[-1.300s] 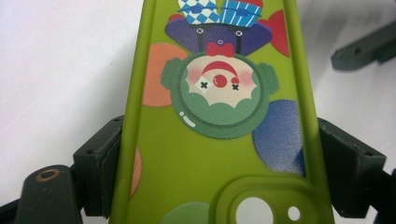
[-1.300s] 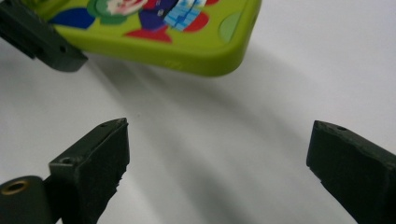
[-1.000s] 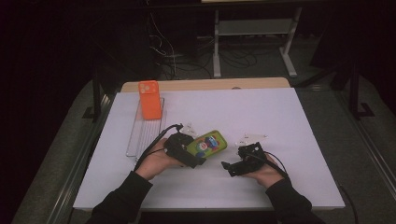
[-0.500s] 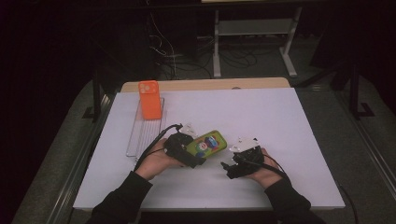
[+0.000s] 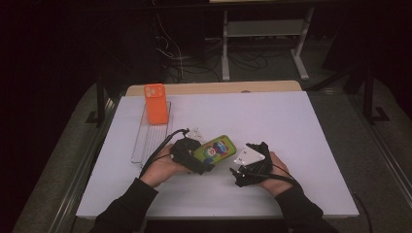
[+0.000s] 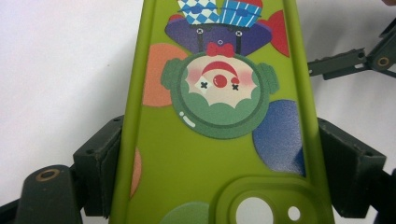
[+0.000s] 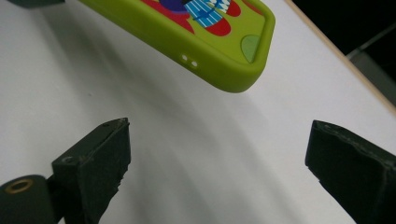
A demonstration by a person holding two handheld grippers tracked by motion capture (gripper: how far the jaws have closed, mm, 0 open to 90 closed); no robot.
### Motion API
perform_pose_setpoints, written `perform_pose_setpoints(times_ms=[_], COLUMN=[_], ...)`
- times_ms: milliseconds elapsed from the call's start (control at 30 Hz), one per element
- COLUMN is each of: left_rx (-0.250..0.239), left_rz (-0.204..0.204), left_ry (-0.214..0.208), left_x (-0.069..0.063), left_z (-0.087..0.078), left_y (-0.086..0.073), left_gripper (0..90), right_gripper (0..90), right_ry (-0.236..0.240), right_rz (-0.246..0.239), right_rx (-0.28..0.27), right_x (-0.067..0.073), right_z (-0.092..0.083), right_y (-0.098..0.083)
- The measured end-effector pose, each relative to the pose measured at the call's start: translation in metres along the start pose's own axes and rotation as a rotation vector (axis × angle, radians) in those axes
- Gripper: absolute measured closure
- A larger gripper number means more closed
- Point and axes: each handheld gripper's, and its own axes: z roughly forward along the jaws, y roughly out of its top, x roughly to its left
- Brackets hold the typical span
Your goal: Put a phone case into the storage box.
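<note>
While the left gripper point(image 5: 201, 162) clamps the green phone case point(image 5: 218, 149) across its width near the camera hole, the right gripper point(image 7: 217, 163) waits with jaws wide (nothing between them). The case's long axis runs out from the left jaws, its free end just ahead of the right gripper, above the white table point(image 5: 301, 126).

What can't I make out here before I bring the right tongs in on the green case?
- Green phone case: whether a phone sits inside. All three views show its back or rim.
- Its camera end: cut off by the bottom edge in the left gripper view; covered by the left tongs in the high view.
- Small clear thing beyond the left hand: too small to identify.
- Clear tray under the orange case: contents too faint.
</note>
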Motion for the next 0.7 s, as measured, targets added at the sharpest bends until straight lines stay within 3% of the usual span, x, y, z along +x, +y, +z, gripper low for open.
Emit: perform_pose_setpoints(times_ms=[333,367,467,700], left_rx=[-0.001,0.004,0.006,0.003], left_rz=[-0.006,0.0,-0.001,-0.014], left_ry=[0.003,0.005,0.005,0.005], left_x=[-0.001,0.0,0.0,0.0], left_z=[0.001,0.0,0.0,0.0], left_y=[0.0,0.0,0.0,0.0], left_gripper=[15.4,15.4,15.5,15.5], right_gripper=[5.8,5.7,5.6,5.5], right_ry=[-0.098,-0.109,-0.145,-0.214], right_rz=[-0.144,-0.181,-0.194,-0.281], right_rx=[-0.02,-0.015,-0.027,-0.047], right_x=[0.009,0.008,0.012,0.017], right_z=[-0.002,-0.002,-0.003,-0.003], right_y=[0.003,0.003,0.004,0.004])
